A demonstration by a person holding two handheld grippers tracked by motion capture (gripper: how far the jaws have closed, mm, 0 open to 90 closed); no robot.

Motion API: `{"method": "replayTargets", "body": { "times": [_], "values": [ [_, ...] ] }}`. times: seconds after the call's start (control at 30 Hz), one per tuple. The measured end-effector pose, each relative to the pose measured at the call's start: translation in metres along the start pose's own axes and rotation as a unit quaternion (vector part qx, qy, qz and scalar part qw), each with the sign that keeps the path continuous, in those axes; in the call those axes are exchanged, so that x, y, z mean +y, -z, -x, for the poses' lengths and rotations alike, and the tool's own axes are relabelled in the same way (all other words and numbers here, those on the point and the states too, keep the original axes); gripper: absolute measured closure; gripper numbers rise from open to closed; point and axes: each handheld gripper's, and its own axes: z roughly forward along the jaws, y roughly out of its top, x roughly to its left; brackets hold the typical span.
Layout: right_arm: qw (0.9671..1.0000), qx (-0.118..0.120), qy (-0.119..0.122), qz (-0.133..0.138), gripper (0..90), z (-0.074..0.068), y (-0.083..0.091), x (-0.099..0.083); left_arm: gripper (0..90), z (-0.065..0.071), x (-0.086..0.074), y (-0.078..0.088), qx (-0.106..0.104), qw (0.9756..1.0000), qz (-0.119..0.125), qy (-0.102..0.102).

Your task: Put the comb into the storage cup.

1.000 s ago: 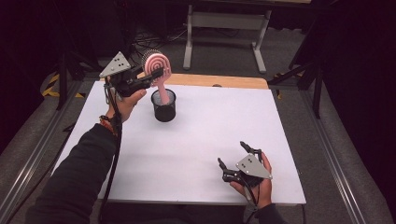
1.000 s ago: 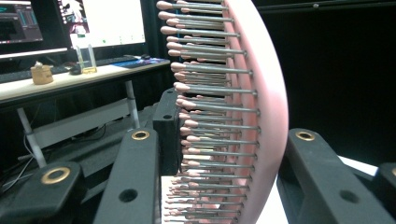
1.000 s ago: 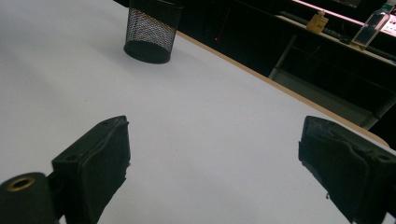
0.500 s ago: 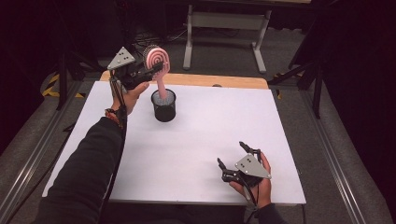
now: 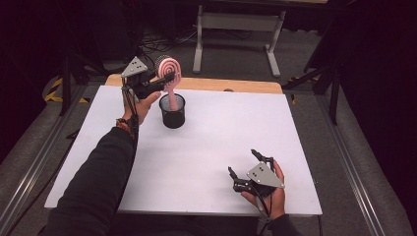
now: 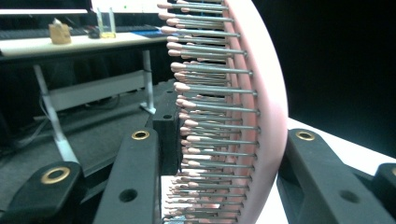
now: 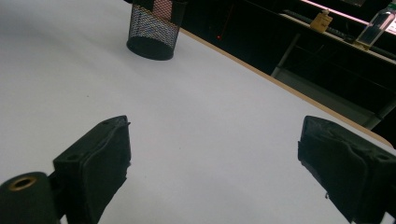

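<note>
A pink hairbrush (image 5: pixel 171 66) with a spiral-patterned round head stands with its handle down inside a black mesh cup (image 5: pixel 173 111) at the far left of the white table (image 5: pixel 221 132). My left gripper (image 5: pixel 164 81) is shut on the brush head, above the cup. In the left gripper view the hairbrush (image 6: pixel 261 107) sits between the jaws of the left gripper (image 6: pixel 224 144), bristles against one pad and its smooth back against the other. My right gripper (image 5: pixel 242 161) rests open near the front right edge, holding nothing. In the right gripper view the right gripper (image 7: pixel 212 149) has its jaws wide apart, with the mesh cup (image 7: pixel 152 28) far off.
A wooden strip (image 5: pixel 236 84) runs along the table's far edge. Beyond it a metal table frame (image 5: pixel 236 22) stands on the grey floor. A person's dark sleeve (image 5: pixel 98 182) reaches across the table's left side.
My left gripper has risen a little and shifted away from me with the brush head, while the handle stays in the cup. The right gripper has not moved.
</note>
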Motion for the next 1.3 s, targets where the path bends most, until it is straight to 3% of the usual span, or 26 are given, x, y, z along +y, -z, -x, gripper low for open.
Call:
{"method": "replayTargets", "body": {
  "times": [0.5, 0.9, 0.93, 1.03, 1.2, 1.3],
  "values": [
    [1.0000, -0.001, 0.000, 0.000, 10.5, 0.001, 0.000, 0.000, 62.5, 0.002, -0.017, -0.003, -0.005, 0.9998, -0.016, 0.013],
    [1.0000, -0.001, 0.000, 0.005, 12.1, 0.000, 0.001, 0.001, 62.5, 0.001, -0.030, -0.003, -0.011, 0.9990, -0.011, 0.041],
    [1.0000, 0.000, 0.001, 0.004, 12.1, 0.000, 0.001, 0.001, 62.5, 0.000, -0.033, -0.002, -0.014, 0.9984, -0.010, 0.053],
    [1.0000, 0.002, 0.001, 0.004, 12.5, -0.001, 0.001, 0.001, 62.5, -0.002, -0.037, -0.002, -0.016, 0.9979, -0.004, 0.063],
    [1.0000, 0.001, 0.005, 0.007, 12.6, -0.002, 0.001, 0.002, 62.4, -0.003, -0.042, -0.002, -0.016, 0.9977, -0.009, 0.065],
    [1.0000, -0.001, 0.006, 0.007, 12.6, -0.003, 0.001, 0.002, 62.3, -0.006, -0.047, -0.002, -0.016, 0.9969, -0.004, 0.077]
  ]
}}
